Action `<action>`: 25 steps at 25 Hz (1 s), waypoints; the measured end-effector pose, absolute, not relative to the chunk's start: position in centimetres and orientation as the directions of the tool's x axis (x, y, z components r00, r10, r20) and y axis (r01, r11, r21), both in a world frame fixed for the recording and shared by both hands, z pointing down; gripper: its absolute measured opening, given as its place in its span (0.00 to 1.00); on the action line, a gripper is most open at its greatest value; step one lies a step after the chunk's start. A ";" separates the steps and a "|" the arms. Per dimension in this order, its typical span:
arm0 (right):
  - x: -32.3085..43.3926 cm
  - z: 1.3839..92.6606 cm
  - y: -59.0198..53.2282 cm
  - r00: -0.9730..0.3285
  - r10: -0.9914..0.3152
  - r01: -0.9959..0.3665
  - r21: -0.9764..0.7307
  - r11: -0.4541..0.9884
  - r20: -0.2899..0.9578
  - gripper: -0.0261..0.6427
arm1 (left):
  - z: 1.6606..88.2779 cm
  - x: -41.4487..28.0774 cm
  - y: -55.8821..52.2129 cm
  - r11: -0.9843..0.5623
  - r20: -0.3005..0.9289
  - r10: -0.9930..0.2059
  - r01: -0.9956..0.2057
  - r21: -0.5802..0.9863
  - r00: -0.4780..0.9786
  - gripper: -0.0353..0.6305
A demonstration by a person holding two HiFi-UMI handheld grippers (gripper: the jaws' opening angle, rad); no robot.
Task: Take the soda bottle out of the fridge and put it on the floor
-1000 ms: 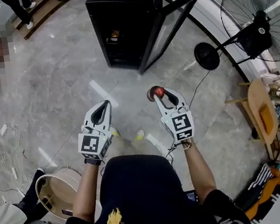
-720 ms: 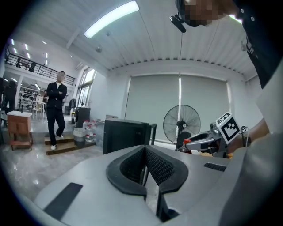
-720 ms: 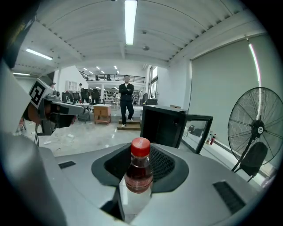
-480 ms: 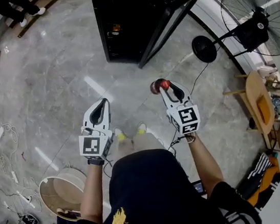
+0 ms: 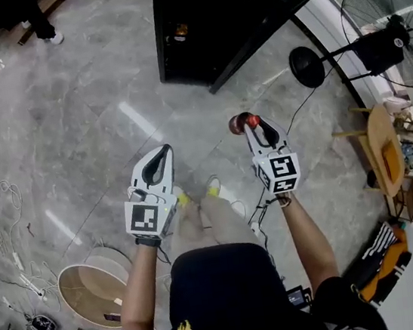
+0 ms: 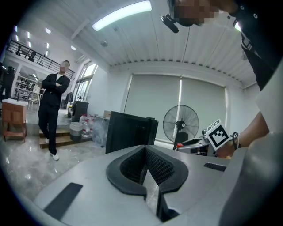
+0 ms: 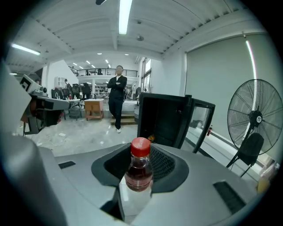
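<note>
The soda bottle [image 7: 139, 171], clear with dark drink and a red cap [image 7: 140, 147], stands upright between the jaws of my right gripper [image 5: 253, 126], which is shut on it. In the head view the bottle [image 5: 243, 123] hangs above the grey marble floor [image 5: 95, 130], in front of the black fridge [image 5: 205, 16]. The fridge door [image 5: 271, 28] stands open to the right. My left gripper [image 5: 162, 155] is level with the right one, to its left. Its jaws are shut, tips together, with nothing between them [image 6: 145, 152].
A standing fan [image 5: 395, 38] with a round base [image 5: 306, 66] is at the right, beside a round wooden table [image 5: 385, 154]. A round wooden basket [image 5: 93, 289] and loose cables [image 5: 9, 249] lie at the left. A person [image 7: 116, 99] stands far off.
Both grippers have sunk toward the floor and drifted right in the head view, the bottle still in the right one. The fridge has slid toward the top edge.
</note>
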State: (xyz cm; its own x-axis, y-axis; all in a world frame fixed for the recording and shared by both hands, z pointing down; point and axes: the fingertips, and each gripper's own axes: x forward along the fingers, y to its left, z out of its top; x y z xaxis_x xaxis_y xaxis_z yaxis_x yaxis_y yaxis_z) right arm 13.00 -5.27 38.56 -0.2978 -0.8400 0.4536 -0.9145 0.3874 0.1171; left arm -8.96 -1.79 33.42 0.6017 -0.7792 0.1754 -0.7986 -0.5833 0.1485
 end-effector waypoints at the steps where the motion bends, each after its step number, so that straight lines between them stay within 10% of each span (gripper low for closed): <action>1: 12.7 39.6 -5.7 -0.297 -0.836 -0.914 0.118 0.389 0.461 0.22 | 33.9 -9.1 -2.5 -0.583 0.174 -0.779 -0.798 0.153 0.602 0.08; 25: 12.4 85.0 -18.7 -0.319 -0.851 -0.914 0.102 0.393 0.418 0.22 | 74.2 -3.2 -16.6 -0.599 0.035 -0.798 -0.798 0.074 0.602 0.08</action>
